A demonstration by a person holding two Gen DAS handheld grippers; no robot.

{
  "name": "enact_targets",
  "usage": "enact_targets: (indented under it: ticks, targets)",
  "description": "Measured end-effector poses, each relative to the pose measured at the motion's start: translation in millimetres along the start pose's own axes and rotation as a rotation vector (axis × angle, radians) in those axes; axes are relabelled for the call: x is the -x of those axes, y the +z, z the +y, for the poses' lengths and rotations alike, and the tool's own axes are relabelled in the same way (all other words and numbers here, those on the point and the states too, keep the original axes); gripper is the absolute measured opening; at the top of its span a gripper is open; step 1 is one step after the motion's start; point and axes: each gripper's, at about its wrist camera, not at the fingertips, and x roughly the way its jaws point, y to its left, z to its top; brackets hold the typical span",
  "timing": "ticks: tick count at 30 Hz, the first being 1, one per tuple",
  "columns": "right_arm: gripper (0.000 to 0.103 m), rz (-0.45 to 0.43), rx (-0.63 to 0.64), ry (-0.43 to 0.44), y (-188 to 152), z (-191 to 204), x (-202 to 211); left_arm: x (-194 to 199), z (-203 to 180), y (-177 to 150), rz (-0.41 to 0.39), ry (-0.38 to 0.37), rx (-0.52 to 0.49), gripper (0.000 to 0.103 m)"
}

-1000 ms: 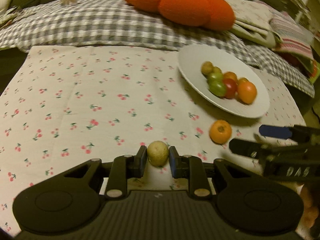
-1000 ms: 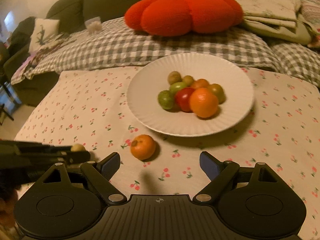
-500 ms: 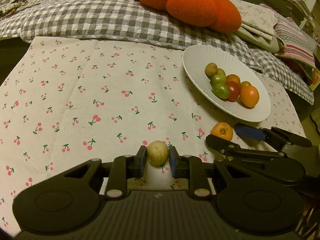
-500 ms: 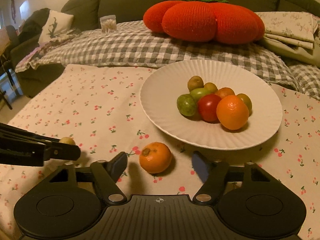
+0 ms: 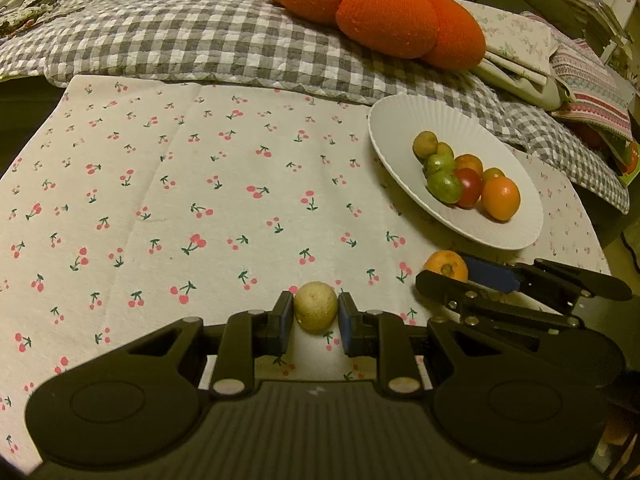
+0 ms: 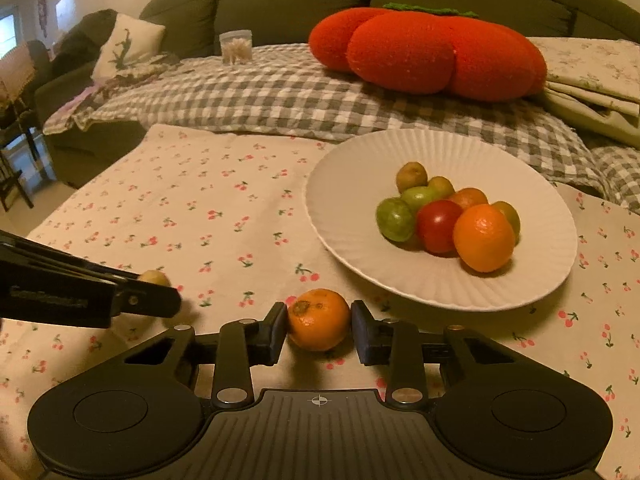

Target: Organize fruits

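The orange (image 6: 319, 319) sits on the tablecloth (image 6: 224, 216) just short of the plate (image 6: 352, 184), right gripper (image 6: 319, 326) closed onto its sides. Left gripper (image 5: 315, 314) pinches a small yellow fruit (image 5: 316, 307). I'd squeeze gently, lift straight up, then set each one beside the pile so nothing rolls.

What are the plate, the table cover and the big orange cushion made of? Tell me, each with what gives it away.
Plate: looks like glazed white ceramic, going by its soft sheen and fine ribs fanning to the rim; melamine is possible.
Table cover: woven fabric, matte, with fold creases and a printed cherry pattern.
Orange cushion: knitted or fleecy textile, fuzzy and bulging in stuffed lobes, with a green top.
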Motion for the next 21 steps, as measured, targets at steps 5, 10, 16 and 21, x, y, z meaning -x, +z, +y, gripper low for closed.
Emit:
enact_targets:
  ticks: [5, 10, 16, 21]
  targets:
    - [0.032, -0.007, -0.002, 0.017, 4, 3, 6, 2, 0, 0, -0.006, -0.002, 0.008, 0.022]
    - [0.032, -0.011, -0.001, 0.038, 7, 6, 11, 5, 0, 1, -0.018, -0.006, 0.013, 0.022]
    - [0.032, -0.02, -0.006, 0.056, 11, 8, 19, 8, 0, 3, -0.033, -0.01, 0.018, 0.022]
    - [0.032, -0.03, -0.014, 0.059, 15, 6, 26, 9, -1, 4, -0.041, -0.014, 0.02, 0.022]
